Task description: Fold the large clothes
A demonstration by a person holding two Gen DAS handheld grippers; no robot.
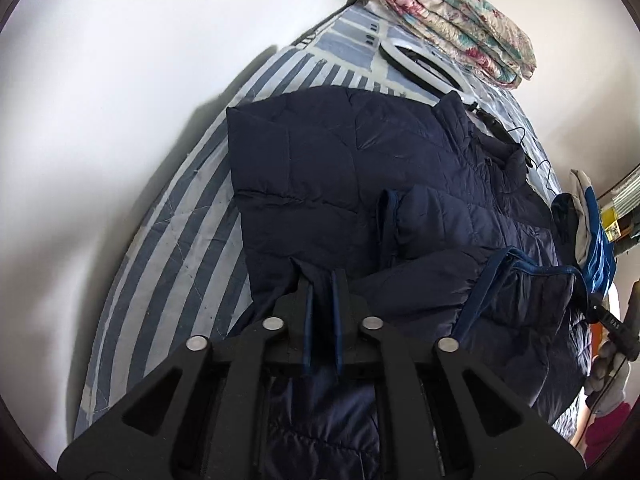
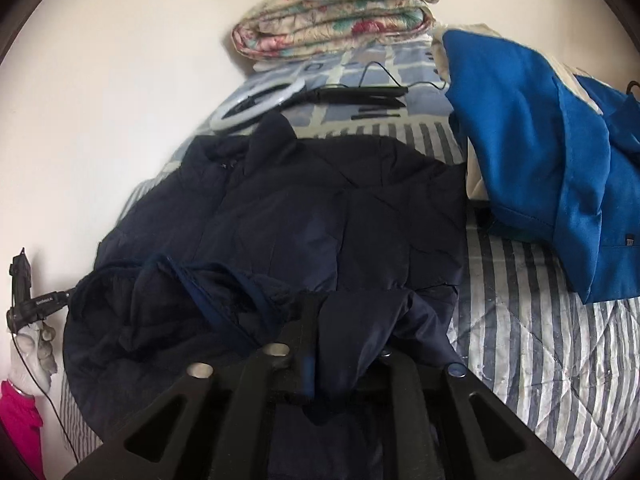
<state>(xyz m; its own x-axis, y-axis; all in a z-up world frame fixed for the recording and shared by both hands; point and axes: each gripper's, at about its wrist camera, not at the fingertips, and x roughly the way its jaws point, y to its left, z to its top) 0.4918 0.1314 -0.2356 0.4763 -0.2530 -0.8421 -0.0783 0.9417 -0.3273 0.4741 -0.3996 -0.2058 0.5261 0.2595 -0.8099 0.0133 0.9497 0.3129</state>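
Note:
A dark navy quilted jacket (image 1: 360,168) lies on a bed with a blue-and-white striped cover (image 1: 168,216), collar toward the far end. It also shows in the right wrist view (image 2: 320,208). My left gripper (image 1: 322,280) is shut on the jacket's near hem, with fabric pinched between the fingers. My right gripper (image 2: 340,320) is shut on the hem too, and the cloth drapes over its right finger. A sleeve with a blue-lined cuff (image 1: 516,280) lies folded across the jacket's lower part.
A folded floral quilt (image 1: 456,20) and a white ring light (image 1: 424,64) with a black cable lie at the bed's far end. A bright blue garment (image 2: 540,152) lies heaped on the bed's right side. White wall runs along the left.

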